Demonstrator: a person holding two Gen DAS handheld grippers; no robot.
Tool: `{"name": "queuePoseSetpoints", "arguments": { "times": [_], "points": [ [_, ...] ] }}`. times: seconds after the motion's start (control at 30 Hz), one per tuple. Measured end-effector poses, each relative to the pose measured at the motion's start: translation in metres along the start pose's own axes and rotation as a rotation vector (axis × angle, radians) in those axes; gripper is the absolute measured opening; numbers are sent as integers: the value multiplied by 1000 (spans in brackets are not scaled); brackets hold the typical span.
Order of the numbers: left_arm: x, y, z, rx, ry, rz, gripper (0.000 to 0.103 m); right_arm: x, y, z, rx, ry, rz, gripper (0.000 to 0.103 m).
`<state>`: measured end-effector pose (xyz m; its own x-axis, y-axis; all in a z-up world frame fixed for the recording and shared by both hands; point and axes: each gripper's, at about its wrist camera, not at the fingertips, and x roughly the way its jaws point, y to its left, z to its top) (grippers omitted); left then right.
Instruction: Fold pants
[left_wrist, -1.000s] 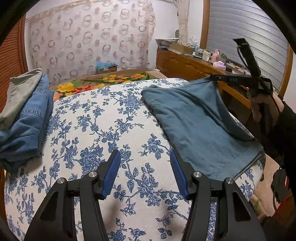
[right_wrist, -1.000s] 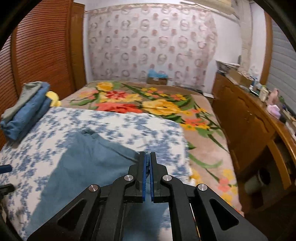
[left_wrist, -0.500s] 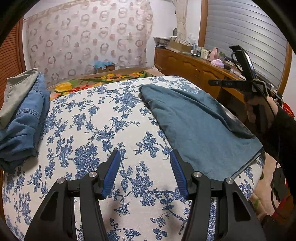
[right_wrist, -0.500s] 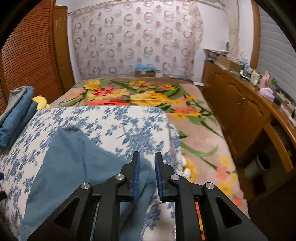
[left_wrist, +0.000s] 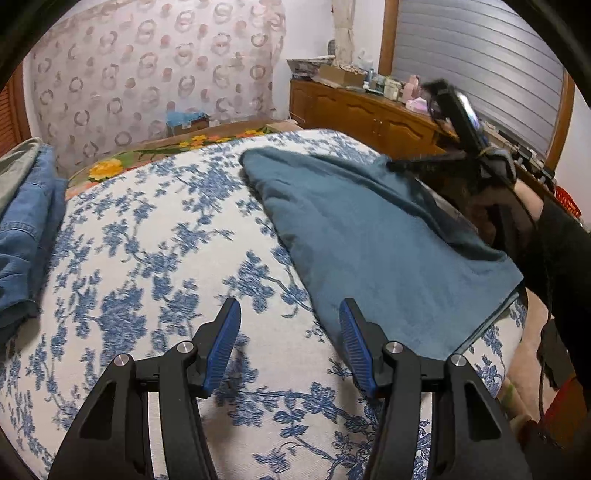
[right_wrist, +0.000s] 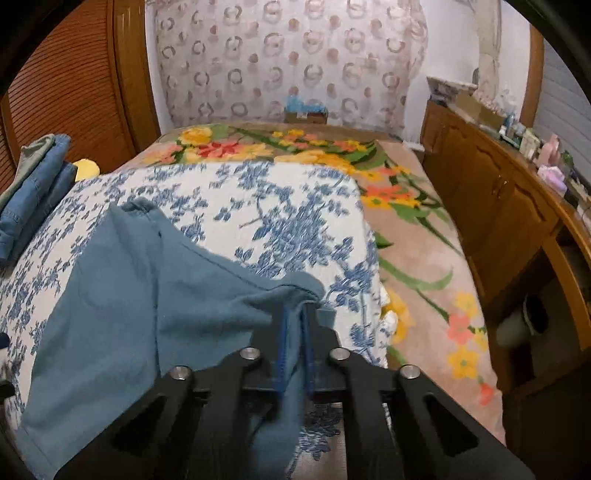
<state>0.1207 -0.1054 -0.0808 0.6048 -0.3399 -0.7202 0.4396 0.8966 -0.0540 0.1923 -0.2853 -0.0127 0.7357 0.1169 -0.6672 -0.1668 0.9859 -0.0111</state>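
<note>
Teal pants (left_wrist: 373, 240) lie on the right half of the floral-sheeted bed (left_wrist: 155, 258). Right gripper (right_wrist: 294, 354) has its jaws pinching a bunched edge of the cloth near the bed's right side; half a second earlier they stood slightly apart with nothing between them. Left gripper (left_wrist: 290, 347) hovers over the bed, jaws spread as before. Folded jeans (left_wrist: 26, 229) sit far left.

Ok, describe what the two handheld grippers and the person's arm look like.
Both the left gripper and right gripper are matte black angular frames with triangular cut-outs, silver round bolts and ribbed blue pads on the fingers. The person's arm wears a black sleeve.
</note>
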Motion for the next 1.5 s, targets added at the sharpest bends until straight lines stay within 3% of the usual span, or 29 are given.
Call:
{"name": "queuePoseSetpoints", "arguments": {
  "times": [0.13, 0.23, 0.3, 0.47, 0.53, 0.6, 0.73, 0.93, 1.23, 1.3, 1.37, 1.5],
  "points": [
    [7, -4, -4, 7, 24, 1, 57, -6, -20, 1, 66, -26, -101, 2],
    [6, -5, -4, 8, 24, 0, 57, -8, -23, -1, 47, -43, -162, 2],
    [6, -7, -4, 8, 23, 0, 57, -11, -25, -1, 61, -38, -143, 2],
    [-2, -8, -7, 12, 14, -16, 57, -43, -11, -13, 77, -80, -43, 14],
    [-8, -10, -10, 18, 9, -33, 57, -63, -1, -27, 74, -103, -1, 30],
    [-13, -13, -14, 31, 4, -50, 57, -81, 5, -43, 68, -120, 30, 38],
    [-21, -16, -19, 28, 3, -112, 56, -112, 14, -79, 41, -123, 76, 39],
    [-15, -23, -20, 21, 34, -160, 43, -135, 17, -116, 25, -80, 81, 39],
    [-9, -32, -25, 18, 77, -185, 43, -139, 13, -131, 43, -56, 61, 39],
    [-11, -33, -25, 26, 74, -198, 34, -139, 10, -132, 59, -56, 64, 39],
    [-15, -35, -23, 28, 57, -211, 16, -138, 8, -133, 75, -58, 64, 39],
    [-38, -41, -21, 54, 2, -216, 12, -145, 2, -136, 104, -74, 51, 39]
  ]
}}
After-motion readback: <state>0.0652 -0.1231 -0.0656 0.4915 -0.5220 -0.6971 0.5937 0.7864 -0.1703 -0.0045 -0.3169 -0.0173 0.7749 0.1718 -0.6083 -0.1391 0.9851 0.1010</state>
